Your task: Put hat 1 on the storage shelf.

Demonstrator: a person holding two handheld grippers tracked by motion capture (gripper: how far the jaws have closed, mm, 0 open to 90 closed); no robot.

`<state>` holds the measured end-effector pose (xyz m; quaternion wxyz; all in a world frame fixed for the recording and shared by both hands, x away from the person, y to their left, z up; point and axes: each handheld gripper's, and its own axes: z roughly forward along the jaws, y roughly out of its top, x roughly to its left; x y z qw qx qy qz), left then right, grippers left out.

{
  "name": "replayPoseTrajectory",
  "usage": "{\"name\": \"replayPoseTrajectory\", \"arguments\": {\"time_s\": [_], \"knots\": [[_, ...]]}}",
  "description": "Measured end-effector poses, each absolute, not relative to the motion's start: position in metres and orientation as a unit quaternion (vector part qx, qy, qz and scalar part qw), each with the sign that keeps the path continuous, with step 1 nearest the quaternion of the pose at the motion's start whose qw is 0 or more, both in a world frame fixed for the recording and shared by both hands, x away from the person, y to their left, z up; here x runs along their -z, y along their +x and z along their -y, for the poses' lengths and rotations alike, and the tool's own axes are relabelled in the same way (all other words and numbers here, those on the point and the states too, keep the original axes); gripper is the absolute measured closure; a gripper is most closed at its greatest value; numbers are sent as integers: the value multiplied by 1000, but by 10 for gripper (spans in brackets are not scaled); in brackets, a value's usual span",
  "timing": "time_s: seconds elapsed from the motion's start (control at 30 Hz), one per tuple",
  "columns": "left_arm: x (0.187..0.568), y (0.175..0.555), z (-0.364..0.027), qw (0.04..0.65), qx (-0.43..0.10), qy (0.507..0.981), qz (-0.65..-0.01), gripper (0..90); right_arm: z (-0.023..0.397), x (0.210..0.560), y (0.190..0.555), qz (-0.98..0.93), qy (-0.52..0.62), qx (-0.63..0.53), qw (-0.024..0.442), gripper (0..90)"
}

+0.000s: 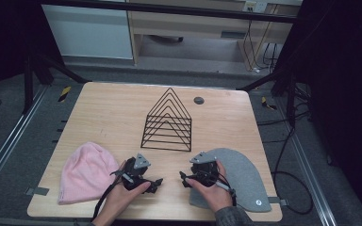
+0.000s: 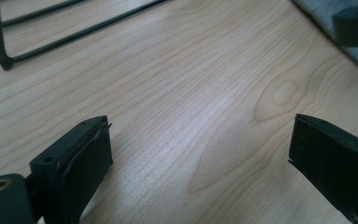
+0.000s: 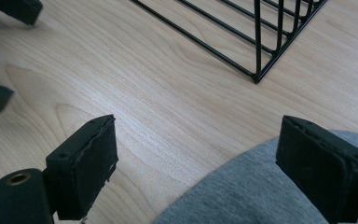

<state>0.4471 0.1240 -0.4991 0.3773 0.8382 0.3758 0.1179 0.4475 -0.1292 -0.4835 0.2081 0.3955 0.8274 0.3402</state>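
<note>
Left hand-held gripper [image 2: 200,154] and right hand-held gripper [image 3: 196,163] gape wide; both empty.

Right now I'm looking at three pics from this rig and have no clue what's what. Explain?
No robot here: a person holds a two-jaw tool in each hand. The high view looks down on a wooden table, forearms entering from the bottom. The left gripper and right gripper point toward each other near the front edge.

The other two pictures come from cameras riding on the tools, looking along their black jaws. In the left gripper view the jaws stand wide apart over bare wood, holding nothing. The right gripper view shows the same, with grey fabric below one jaw.

On the table: a black wire rack with triangular frames, a pink beanie at left, a grey hat at right, and a small dark disc behind.
</note>
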Motion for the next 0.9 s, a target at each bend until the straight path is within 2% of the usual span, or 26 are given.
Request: {"name": "replayPoseTrajectory", "arguments": {"time_s": [0.27, 0.67, 0.9], "knots": [[473, 450, -152, 377, -134, 838, -370, 47, 129, 483, 446, -828, 393, -340, 211, 139], [441, 462, -236, 314, -199, 838, -399, 69, 131, 482, 445, -825, 394, -342, 217, 174], [433, 468, -281, 323, -203, 813, -440, 78, 130, 482, 446, -826, 393, -341, 216, 194]]}}
